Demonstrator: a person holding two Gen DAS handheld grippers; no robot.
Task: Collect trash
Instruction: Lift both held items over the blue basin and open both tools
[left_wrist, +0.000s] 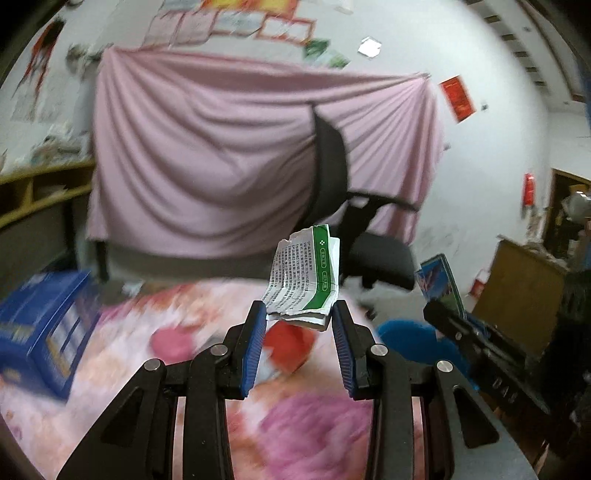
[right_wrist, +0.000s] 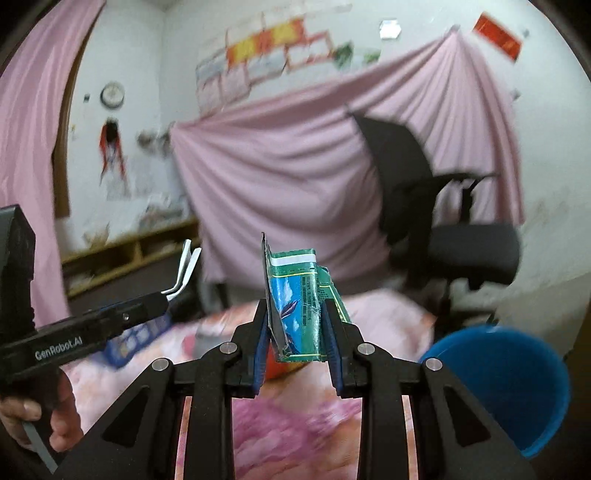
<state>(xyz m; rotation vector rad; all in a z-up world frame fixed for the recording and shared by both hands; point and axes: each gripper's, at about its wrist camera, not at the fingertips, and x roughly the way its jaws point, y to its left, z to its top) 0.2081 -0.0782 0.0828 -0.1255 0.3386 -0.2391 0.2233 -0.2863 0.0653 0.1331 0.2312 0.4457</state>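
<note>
Up close, the only lettering that reads cleanly is "GenRobot.AI", printed in white along the black body of the left gripper (right_wrist: 166, 295) as seen from the right wrist camera. That left gripper (left_wrist: 299, 314) is clamped on a torn white-and-green paper packet (left_wrist: 304, 277), its blue pads pressing the lower edges; the packet stands upright above the pink floral cloth (left_wrist: 303, 424) and carries columns of small black print, too fine to read. From the other side the same packet shows only as thin white folded edges (right_wrist: 188, 262).

The right gripper (right_wrist: 295, 325) pinches a crumpled blue-and-green wrapper (right_wrist: 295, 306) between its pads, also held up off the cloth. The wrapper has a white band near its top and some small print, illegible here. In the left camera it appears as a blue printed piece (left_wrist: 439, 280) at the tip of the right gripper (left_wrist: 443, 314).

Just right of the floral cloth sits a blue bucket (right_wrist: 517, 387); its inside looks bare blue as far as the view reaches. A blue box (left_wrist: 40, 325) with blurred pale lettering lies on the cloth's left side. Beyond the cloth stands a black office chair (right_wrist: 443, 221) before a pink drape (left_wrist: 221, 155). A hand (right_wrist: 55, 417) grips the left tool's handle.
</note>
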